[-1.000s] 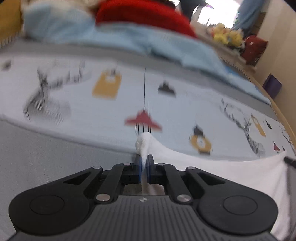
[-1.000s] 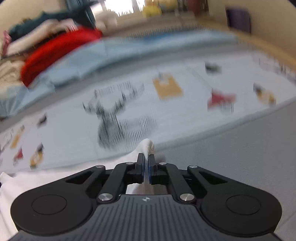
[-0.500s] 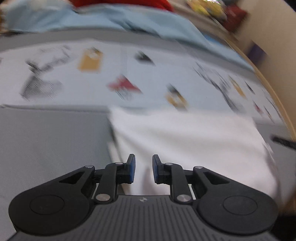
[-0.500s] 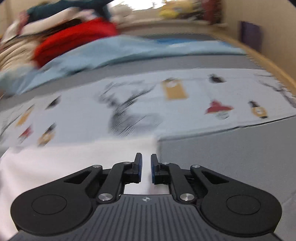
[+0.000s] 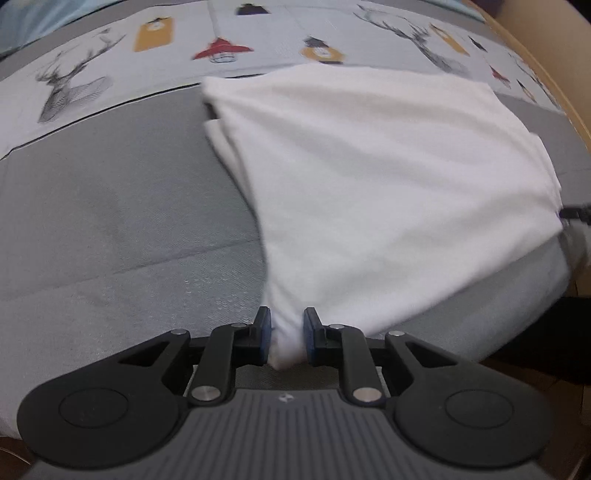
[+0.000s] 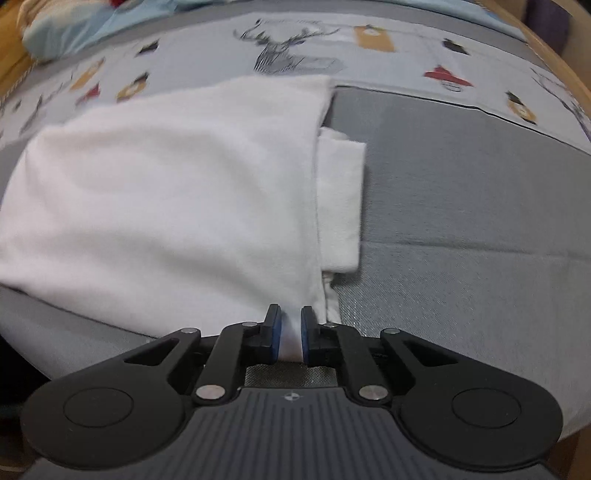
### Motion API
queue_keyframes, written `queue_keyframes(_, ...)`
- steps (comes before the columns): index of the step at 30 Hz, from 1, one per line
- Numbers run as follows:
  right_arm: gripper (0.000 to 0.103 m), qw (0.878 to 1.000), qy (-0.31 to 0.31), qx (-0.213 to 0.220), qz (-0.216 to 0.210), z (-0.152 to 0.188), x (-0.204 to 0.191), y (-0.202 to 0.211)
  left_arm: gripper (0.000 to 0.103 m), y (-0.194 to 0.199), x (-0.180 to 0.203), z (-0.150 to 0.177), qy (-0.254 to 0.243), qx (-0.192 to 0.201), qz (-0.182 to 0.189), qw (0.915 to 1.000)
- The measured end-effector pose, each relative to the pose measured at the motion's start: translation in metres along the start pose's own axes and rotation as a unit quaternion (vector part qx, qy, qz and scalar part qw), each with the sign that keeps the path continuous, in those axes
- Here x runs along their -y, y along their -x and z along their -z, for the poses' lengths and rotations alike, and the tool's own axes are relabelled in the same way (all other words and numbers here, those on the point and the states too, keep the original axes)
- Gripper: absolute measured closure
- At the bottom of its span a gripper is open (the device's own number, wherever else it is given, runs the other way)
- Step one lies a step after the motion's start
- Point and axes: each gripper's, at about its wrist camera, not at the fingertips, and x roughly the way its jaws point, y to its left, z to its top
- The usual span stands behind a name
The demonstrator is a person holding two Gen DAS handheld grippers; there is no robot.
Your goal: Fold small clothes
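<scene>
A white garment [image 5: 376, 177] lies folded over itself on the grey bed cover [image 5: 110, 206]. In the left wrist view its near left corner bunches between the blue pads of my left gripper [image 5: 286, 339], whose jaws stand a little apart around the cloth. In the right wrist view the garment [image 6: 166, 192] fills the left half, with a folded sleeve [image 6: 341, 199] sticking out at its right edge. My right gripper [image 6: 291, 338] has its jaws narrowly apart around the near right corner of the cloth.
A pale sheet printed with deer and lanterns [image 5: 258, 40] covers the far part of the bed; it also shows in the right wrist view [image 6: 406, 48]. A wooden bed rim [image 5: 546, 70] runs along the right. A light blue blanket [image 6: 74, 22] lies at the back.
Both grippers let go of the far edge, opened, and drew back to the near edge. The garment now lies folded over, and each gripper has a near corner between its pads.
</scene>
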Motion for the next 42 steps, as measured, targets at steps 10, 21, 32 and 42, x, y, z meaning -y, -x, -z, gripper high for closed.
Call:
queue_keyframes(10, 0.093, 1.0, -0.018, 0.022, 0.005, 0.003, -0.001, 0.007, 0.077, -0.001, 0.018, -0.002, -0.006, 0.005, -0.008, 0.9999)
queue_keyframes(21, 0.08, 0.993, -0.04, 0.094, 0.059, 0.001, -0.01, 0.039, 0.041, 0.07, 0.021, -0.012, 0.021, 0.138, -0.022, 0.99)
queue_keyframes(32, 0.071, 0.982, 0.011, 0.186, -0.02, 0.006, -0.122, 0.077, 0.027, 0.112, 0.003, -0.01, 0.109, 0.254, -0.01, 0.9609)
queue_keyframes(42, 0.099, 0.972, 0.115, 0.178, -0.105, 0.011, -0.248, 0.048, 0.027, 0.114, -0.021, -0.004, 0.146, 0.253, -0.026, 0.9561)
